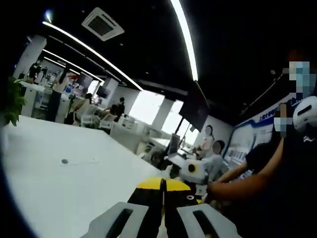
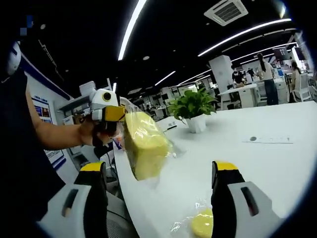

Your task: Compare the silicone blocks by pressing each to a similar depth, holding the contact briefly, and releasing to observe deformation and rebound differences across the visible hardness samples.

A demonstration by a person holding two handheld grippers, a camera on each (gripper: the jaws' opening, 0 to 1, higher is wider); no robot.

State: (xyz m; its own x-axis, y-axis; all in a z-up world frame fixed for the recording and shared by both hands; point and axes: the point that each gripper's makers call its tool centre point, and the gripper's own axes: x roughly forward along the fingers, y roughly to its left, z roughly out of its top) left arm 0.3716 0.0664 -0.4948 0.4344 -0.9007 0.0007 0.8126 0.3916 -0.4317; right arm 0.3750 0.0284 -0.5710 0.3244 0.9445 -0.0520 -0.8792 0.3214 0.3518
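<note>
left tool (image 1: pixel 163 191): raised, clamping bagged yellow block (image 2: pixel 143 144) | right tool (image 2: pixel 161 173): jaws apart, level

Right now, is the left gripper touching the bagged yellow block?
Touching. The right gripper view shows the left gripper entering from the left, its yellow-tipped fingers clamped on the upper edge of the bagged yellow block, which hangs above the white table.

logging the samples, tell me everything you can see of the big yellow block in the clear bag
The big yellow block looks like soft, matte, pale yellow silicone or foam, roughly rectangular with rounded edges, sealed in a crinkly clear plastic bag. In the right gripper view it hangs tilted in the air past the white table's edge, held at its top by the left gripper, whose yellow-tipped jaws pinch the bag. Nothing else visibly touches it. A smaller yellow piece lies bagged on the table.
</note>
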